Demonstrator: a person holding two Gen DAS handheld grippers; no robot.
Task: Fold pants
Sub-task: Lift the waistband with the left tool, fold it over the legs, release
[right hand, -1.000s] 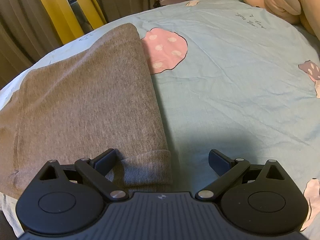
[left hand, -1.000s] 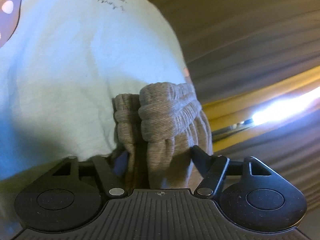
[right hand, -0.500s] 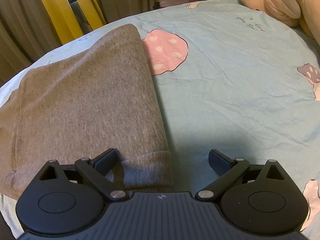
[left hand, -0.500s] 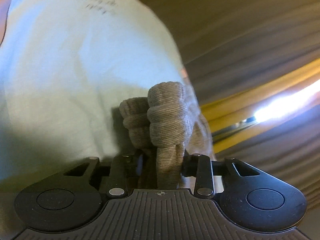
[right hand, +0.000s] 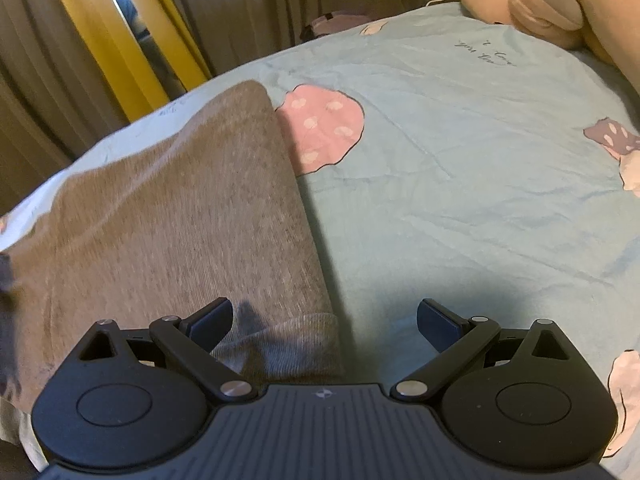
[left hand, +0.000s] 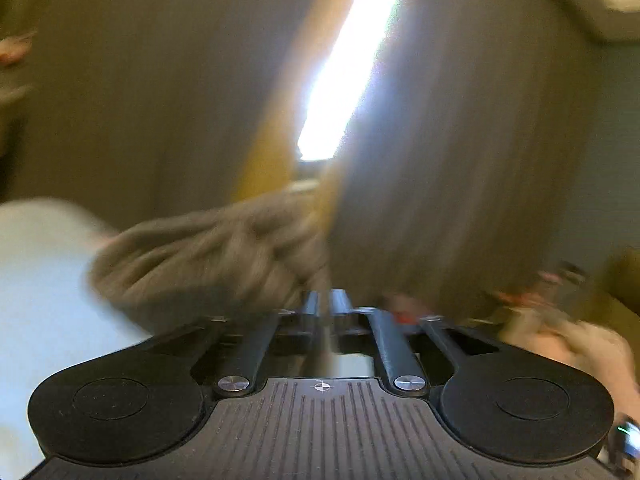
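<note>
The grey-brown knit pants (right hand: 172, 232) lie flat on the left of the light blue bed sheet (right hand: 460, 184). My right gripper (right hand: 324, 318) hangs open just above their ribbed hem (right hand: 288, 344), which lies between the fingers, close to the left one and untouched. In the blurred left wrist view a bunched end of the pants (left hand: 208, 256) trails off to the left of my left gripper (left hand: 324, 302). Its two fingers stand almost together with a thin pinch of that fabric running in between them, lifted off the bed.
Grey and yellow curtains (right hand: 100, 32) with a bright gap hang beyond the bed's far edge. A large pink plush toy (right hand: 540, 4) lies at the back right. The sheet carries a pink spotted print (right hand: 320, 124) beside the pants. To the right of the pants the sheet is bare.
My left gripper closed on the bunched end of the pants, then rose, rolled and swung away, so its view now faces the curtains. The right gripper stayed open in place.
</note>
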